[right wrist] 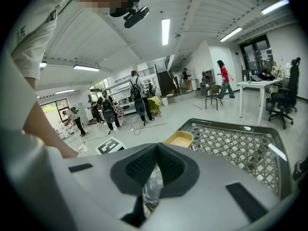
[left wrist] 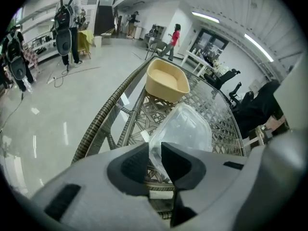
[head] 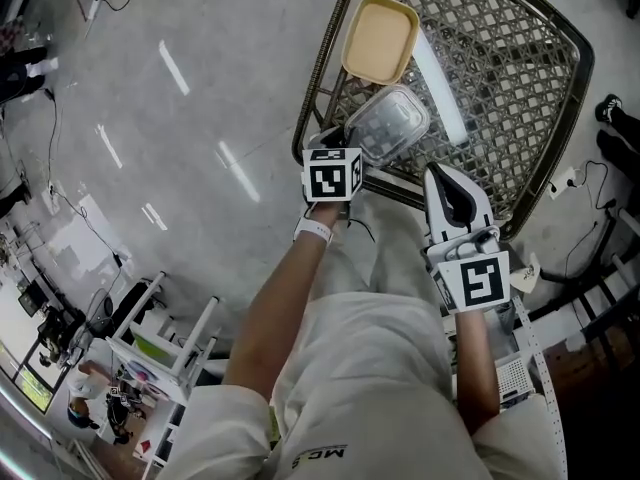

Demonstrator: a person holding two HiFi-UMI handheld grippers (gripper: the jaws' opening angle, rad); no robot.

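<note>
Pinching the near rim of the clear plastic container (left wrist: pixel 185 129), your left gripper (left wrist: pixel 155 150) has its 2 jaws closed on the thin wall. The rest of the tub sticks out ahead of the pads, tilted upward. That edge grip fits a flimsy, shallow tub, since only the lip is narrow enough to take between the pads. The container (head: pixel 388 123) hangs over the near-left corner of the rattan table (head: pixel 330 38). Just beyond it, a beige tub (head: pixel 380 38) sits upright by the table's left edge.

Your right gripper (head: pixel 452 200) hovers over the table's near edge, well apart from the container. Its jaws are together at the tips with nothing clamped in them.

The head view gives the layout: both tubs near the left edge, your left gripper (head: pixel 345 153) at the corner, and lattice bare to the right. It hides the pinch under the marker cube. Only the left gripper view shows plastic between the pads, though whether the container's far end touches the top is hard to say. The right gripper view shows the right gripper (right wrist: pixel 156 150) shut. The clear plastic seen low between its pads probably lies beyond them. It also shows the beige tub (right wrist: pixel 179 139) and people standing across the room.
</note>
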